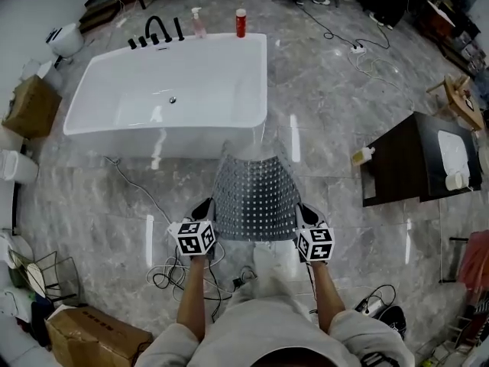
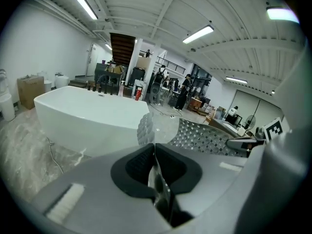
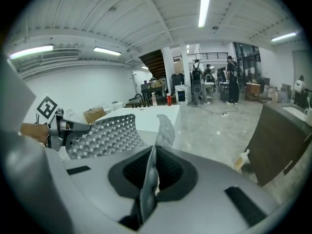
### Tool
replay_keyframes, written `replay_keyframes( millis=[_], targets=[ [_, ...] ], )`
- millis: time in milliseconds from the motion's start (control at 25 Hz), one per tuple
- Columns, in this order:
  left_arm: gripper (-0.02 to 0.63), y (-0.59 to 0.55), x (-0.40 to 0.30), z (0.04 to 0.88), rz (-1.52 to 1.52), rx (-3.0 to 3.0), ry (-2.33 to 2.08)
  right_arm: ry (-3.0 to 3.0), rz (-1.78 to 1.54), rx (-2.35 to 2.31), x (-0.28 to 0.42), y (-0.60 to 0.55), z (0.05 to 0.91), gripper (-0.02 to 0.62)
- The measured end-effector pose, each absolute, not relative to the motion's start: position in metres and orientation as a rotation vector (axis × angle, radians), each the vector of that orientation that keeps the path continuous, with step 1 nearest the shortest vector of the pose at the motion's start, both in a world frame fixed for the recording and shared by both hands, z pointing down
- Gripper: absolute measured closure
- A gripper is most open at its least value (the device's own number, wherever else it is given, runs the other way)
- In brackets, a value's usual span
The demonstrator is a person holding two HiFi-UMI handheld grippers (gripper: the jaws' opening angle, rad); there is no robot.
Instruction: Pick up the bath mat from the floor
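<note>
Noting the white bathtub (image 1: 168, 90) as my landmark. The grey perforated bath mat (image 1: 256, 197) hangs just in front of the tub's near wall, held up by its near edge. Its far end droops toward the tub, and I cannot tell whether that end clears the floor (image 1: 344, 128). Left claw (image 1: 205, 208) is clamped tight on the mat's near left corner, and right claw (image 1: 304, 212) likewise on the near right corner. A red bottle (image 1: 241, 22) stands at the tub's far edge.
</note>
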State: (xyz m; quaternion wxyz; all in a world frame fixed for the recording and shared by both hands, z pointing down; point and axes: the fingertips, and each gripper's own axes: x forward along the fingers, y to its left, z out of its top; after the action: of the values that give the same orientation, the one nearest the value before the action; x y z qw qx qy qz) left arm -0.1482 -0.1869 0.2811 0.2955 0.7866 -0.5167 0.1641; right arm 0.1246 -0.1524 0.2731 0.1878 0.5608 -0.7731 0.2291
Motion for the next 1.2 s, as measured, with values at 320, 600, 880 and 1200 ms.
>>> replay_keyframes(
  millis=[320,600,880,1200],
  targets=[
    [0.582,-0.141,-0.160,0.240,0.415,2.126,-1.384,-2.216,0.636,1.614,0.114,-0.105,0.237,0.575],
    [0.582,-0.097,-0.170,0.222,0.403,2.133,-1.395,-2.236,0.614,1.613,0.108,-0.064,0.214,0.575],
    [0.583,-0.051,-0.179,0.214,0.403,2.141,-1.389,-2.239,0.585,1.588,0.098,-0.016,0.206,0.575],
    [0.584,-0.021,-0.182,0.206,0.383,2.160,-1.379,-2.260,0.557,1.589,0.090,0.014,0.196,0.575]
  ],
)
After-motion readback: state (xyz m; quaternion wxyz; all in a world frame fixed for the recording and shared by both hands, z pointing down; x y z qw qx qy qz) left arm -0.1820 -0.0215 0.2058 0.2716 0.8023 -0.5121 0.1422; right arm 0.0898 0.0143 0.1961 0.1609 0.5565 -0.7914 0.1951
